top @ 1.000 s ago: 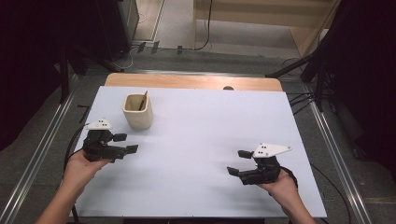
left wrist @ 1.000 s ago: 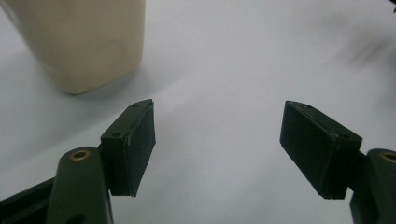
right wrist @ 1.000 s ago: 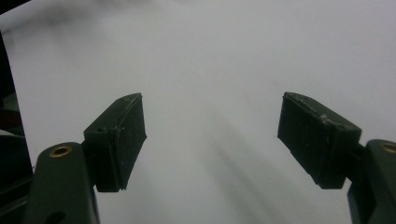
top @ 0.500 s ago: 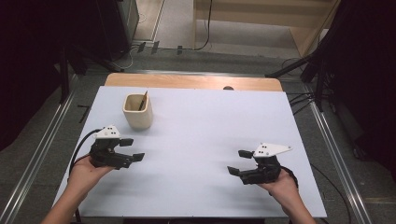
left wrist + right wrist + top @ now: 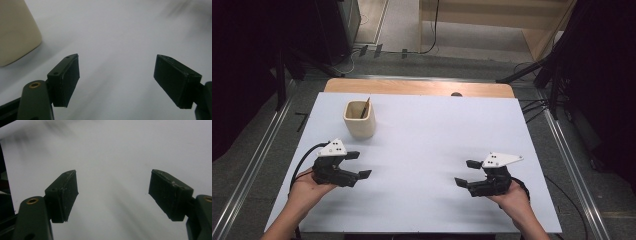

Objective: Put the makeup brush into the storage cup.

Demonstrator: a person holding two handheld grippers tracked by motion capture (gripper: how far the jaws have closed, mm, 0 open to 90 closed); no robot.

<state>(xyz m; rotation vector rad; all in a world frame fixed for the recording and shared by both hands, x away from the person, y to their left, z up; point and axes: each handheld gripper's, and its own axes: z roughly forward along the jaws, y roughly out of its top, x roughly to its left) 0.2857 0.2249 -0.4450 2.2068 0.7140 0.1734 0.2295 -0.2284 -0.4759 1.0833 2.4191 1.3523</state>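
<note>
My left gripper (image 5: 355, 165) has drawn back from the cup (image 5: 359, 119), its jaws just opening wider, empty. My right gripper (image 5: 468, 173) stays released over the desk (image 5: 422, 135).

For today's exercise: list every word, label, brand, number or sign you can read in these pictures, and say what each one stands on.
None can be read. The beige cup, the stick inside it, the white table cover, the left gripper and the right gripper carry no legible lettering in any view.
</note>
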